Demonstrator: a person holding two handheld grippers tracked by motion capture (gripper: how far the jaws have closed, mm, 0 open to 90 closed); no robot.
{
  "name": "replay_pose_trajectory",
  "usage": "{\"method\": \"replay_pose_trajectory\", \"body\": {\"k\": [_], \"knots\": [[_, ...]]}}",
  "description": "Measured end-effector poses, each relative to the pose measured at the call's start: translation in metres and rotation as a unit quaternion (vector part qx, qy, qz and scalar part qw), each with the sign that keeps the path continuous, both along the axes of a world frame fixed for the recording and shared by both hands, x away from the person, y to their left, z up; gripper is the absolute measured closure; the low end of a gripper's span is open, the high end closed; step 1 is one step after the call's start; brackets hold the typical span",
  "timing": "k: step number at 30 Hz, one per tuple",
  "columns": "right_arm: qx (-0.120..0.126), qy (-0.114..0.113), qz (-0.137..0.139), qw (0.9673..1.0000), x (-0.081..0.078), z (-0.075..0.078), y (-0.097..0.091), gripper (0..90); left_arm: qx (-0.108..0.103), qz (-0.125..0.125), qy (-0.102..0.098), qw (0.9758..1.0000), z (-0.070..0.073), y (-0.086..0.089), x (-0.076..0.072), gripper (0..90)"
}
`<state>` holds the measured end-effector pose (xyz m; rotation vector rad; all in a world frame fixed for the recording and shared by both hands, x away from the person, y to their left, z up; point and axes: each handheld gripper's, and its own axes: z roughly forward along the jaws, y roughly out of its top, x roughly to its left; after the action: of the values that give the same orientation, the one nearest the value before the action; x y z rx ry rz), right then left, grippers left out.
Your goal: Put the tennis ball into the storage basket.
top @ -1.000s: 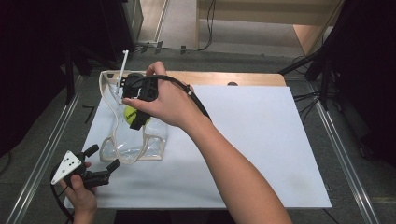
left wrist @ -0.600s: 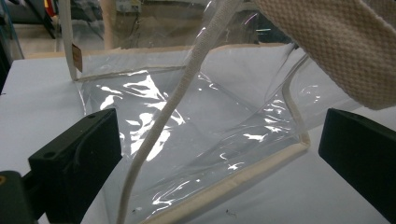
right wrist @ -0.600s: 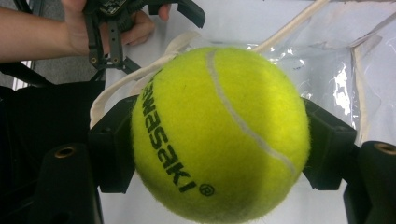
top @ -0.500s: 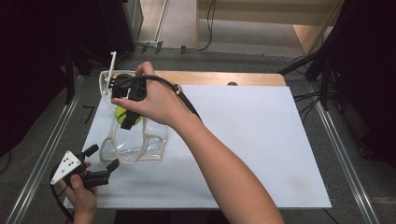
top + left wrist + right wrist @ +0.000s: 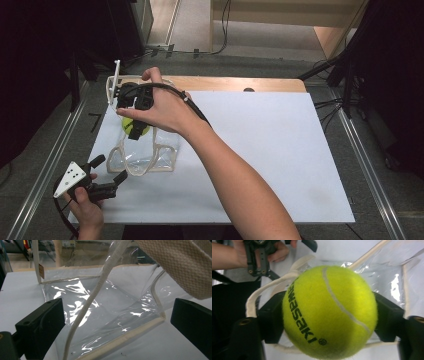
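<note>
Nearest me, my left gripper (image 5: 107, 184) sits low at the table's near-left corner with its jaws standing apart and nothing between them, the clear bag (image 5: 107, 315) and its cream webbing strap (image 5: 175, 265) lying just ahead of them on the white table sheet (image 5: 280, 150). Farther out, my right gripper (image 5: 329, 315) has just been opening, yet both jaws appear to touch the yellow tennis ball (image 5: 329, 312) above the bag's mouth. The ball hides most of what lies under it, and my right hand (image 5: 160, 107) covers that gripper from above.
</note>
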<state>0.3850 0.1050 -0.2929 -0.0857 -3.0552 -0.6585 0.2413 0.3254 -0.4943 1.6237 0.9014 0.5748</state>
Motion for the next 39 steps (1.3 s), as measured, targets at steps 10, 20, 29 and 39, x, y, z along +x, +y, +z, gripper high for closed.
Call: {"method": "replay_pose_trajectory", "body": {"k": [10, 20, 29, 39], "knots": [[0.044, -0.033, -0.019, 0.9983, -0.005, 0.014, -0.015, 0.0, 0.001, 0.0, 0.0, 1.0, 0.0, 0.0, 0.0, 0.0], [0.052, -0.032, -0.051, 0.9968, -0.007, 0.005, -0.051, 0.0, 0.004, -0.001, 0.0, 1.0, 0.0, -0.001, 0.0, 0.0], [0.056, -0.032, -0.077, 0.9949, -0.012, -0.003, -0.087, 0.0, 0.004, 0.0, 0.001, 1.0, 0.0, -0.001, 0.0, 0.0], [0.06, -0.026, -0.097, 0.9932, -0.015, -0.013, -0.109, 0.0, 0.002, 0.0, 0.001, 1.0, 0.0, -0.002, 0.0, 0.0]]}}
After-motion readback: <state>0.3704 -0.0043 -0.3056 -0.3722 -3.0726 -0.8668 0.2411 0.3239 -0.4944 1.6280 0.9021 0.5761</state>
